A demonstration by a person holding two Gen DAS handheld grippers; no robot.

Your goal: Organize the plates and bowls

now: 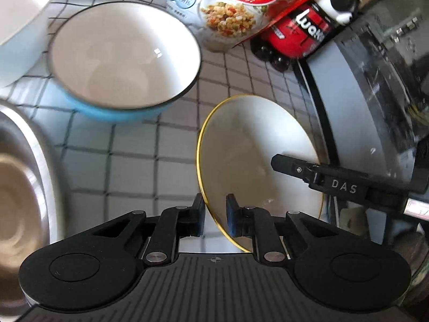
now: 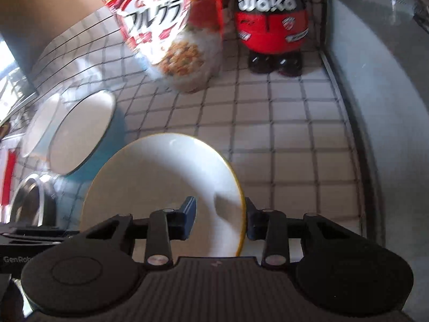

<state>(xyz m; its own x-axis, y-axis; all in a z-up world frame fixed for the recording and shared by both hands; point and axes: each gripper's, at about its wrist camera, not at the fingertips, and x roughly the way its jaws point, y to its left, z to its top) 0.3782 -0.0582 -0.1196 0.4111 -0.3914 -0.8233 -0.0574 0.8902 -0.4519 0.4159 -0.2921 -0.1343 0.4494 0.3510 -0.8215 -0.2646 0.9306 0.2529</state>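
- Left wrist view: the left tongs tilt steeply downward, their pads nearly together and pinching the gold rim of the white plate, which is tilted up off the checked table
- Right wrist view: the right tongs also angle downward and straddle the opposite rim of the same plate, jaws partly open; whether the pads press it I cannot tell
- Farther left, a steel bowl
- Beyond the plate, a blue bowl with a white inside, and a second pale bowl beside it
- Farthest, a cereal bag and a red Woko bottle
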